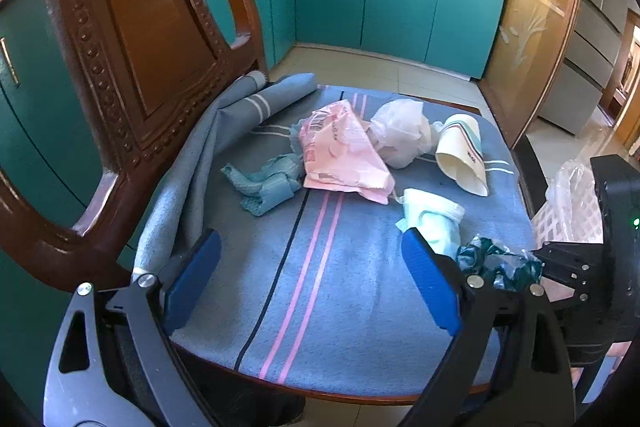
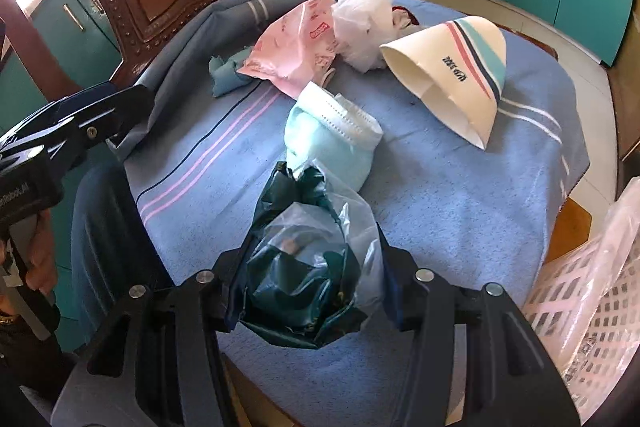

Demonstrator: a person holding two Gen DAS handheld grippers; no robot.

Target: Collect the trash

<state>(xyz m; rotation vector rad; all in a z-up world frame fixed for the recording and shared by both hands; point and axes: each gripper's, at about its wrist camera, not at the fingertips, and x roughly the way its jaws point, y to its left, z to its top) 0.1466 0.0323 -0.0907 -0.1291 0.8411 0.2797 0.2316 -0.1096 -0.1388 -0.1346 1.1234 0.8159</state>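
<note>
Between right claw [image 2: 308,291] fingers: crumpled wrapper [image 2: 304,267]

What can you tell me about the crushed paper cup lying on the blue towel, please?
The paper cup is white, with pink, navy and teal stripes and dark printed characters on its side. It looks like thin card, squashed flat so the mouth is a narrow, creased opening showing the plain cream inside. It lies on its side on the blue towel toward the chair seat's right edge, mouth facing the cameras. The white plastic bag lies close beside it; whether they touch is unclear. Neither hand-held gripper touches it.
</note>
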